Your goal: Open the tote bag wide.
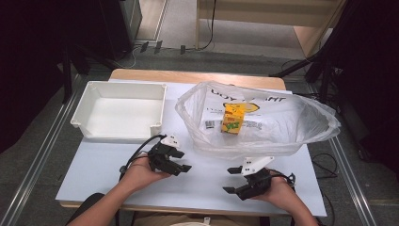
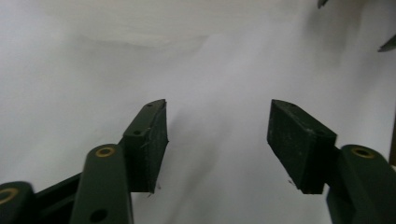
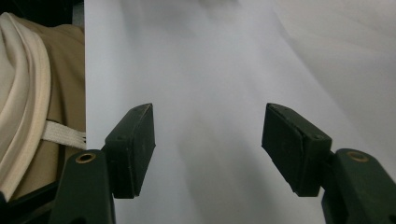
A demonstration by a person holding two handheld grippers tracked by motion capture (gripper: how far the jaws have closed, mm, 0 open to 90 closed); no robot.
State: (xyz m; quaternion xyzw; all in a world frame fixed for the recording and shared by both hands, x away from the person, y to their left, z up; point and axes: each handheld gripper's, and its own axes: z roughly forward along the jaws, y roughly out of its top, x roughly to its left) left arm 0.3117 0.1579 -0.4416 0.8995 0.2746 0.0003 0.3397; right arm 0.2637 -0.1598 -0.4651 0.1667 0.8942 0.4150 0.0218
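While both grippers' jaws stand apart, a juice carton (image 1: 233, 118) sits inside the plastic bag (image 1: 282, 136).

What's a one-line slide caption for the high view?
Two open hand-held grippers, left and right, over a pale table before a yellow juice carton in a clear plastic bag, beside an empty white rectangular tray.

A white-topped table (image 1: 108, 174) with a pale wooden edge at its far side is set on a grey floor (image 1: 28, 141), and metal rails (image 1: 37, 155) are laid along the floor on both sides of it. Light wooden furniture (image 1: 282, 14) is seen beyond the table, with dark cables (image 1: 211, 28) trailing down to the floor there. The left and right margins are taken up by dark stands and black drapery (image 1: 33, 70).
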